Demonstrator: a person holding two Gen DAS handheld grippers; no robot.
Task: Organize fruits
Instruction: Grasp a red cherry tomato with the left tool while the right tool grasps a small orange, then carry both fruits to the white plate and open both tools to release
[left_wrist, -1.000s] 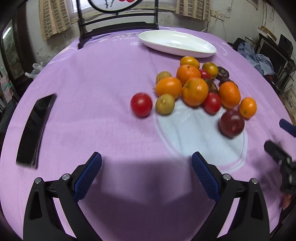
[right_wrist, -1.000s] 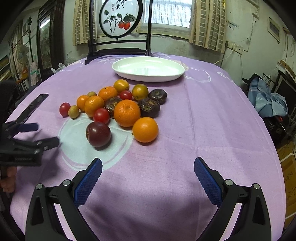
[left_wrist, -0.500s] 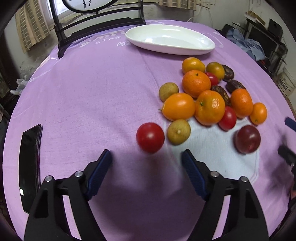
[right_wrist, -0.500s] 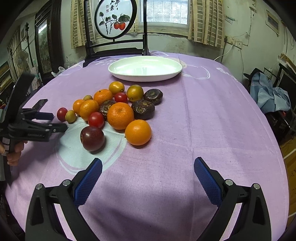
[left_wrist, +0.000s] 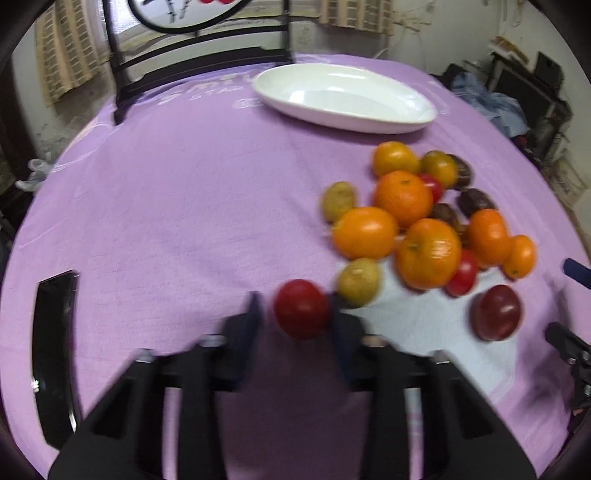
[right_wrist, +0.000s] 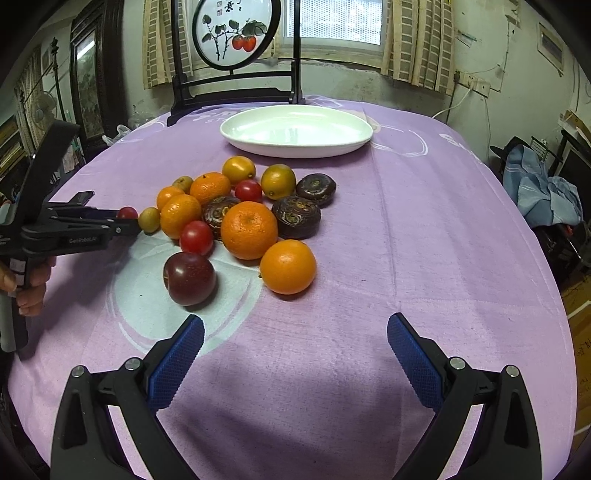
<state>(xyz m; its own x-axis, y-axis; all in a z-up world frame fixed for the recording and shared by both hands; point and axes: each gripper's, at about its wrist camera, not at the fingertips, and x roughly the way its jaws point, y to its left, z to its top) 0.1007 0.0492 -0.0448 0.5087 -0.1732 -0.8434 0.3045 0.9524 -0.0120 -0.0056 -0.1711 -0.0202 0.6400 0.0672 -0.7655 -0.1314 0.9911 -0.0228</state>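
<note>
Two handheld grippers work over a round table covered with a purple cloth. Left gripper: its jaws have closed on a small red tomato, which sits between the two blue pads at the near-left edge of the fruit pile; the view is motion-blurred, but the pads appear to touch the tomato on both sides. Seen from the right wrist camera, the same gripper reaches in from the left, held by a person's hand, with the tomato at its tips, just beside a small yellow-green fruit. Right gripper: its jaws stand wide apart with nothing between them, above bare cloth on the near side of the pile. Fruit pile: several oranges, the largest in the middle and another nearest the right gripper; a dark red plum on a pale printed circle of the cloth; a second red tomato touching the large orange; two dark brown wrinkled fruits at the right side. White oval dish: empty, on the far side of the table, apart from the pile. Black phone: flat on the cloth, well to the left of the left gripper.
</note>
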